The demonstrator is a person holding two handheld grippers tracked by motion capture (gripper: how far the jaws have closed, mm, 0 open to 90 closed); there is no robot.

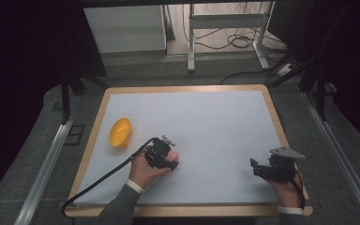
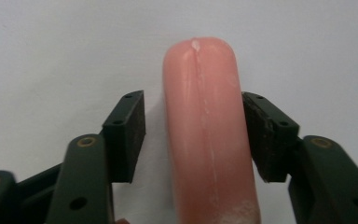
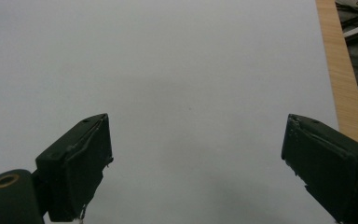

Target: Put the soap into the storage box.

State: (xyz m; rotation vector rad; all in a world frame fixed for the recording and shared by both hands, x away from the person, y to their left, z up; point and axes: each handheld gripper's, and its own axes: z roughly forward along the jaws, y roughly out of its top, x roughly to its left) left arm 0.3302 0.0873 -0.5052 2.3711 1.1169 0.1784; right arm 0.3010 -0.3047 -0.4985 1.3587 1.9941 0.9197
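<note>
A pink sausage (image 2: 207, 140) lies on the white table top (image 1: 215, 131), lengthwise between the jaws of my left gripper (image 2: 193, 102). The right-hand jaw touches or nearly touches its side. A strip of white table shows between the left-hand jaw and the sausage, so this gripper is open around it. In the high view the left gripper (image 1: 171, 164) is low at the table's left centre, with the sausage's pink end (image 1: 175, 155) peeking out beside it. My right gripper (image 1: 254, 168) rests near the front right, jaws wide open (image 3: 196, 123) over bare table.
A yellow bowl (image 1: 120, 132) stands left of the left gripper, near the table's left edge. The wooden table rim (image 3: 342, 70) runs close on the right gripper's right side. Desk legs and cables lie on the floor beyond the far edge.
</note>
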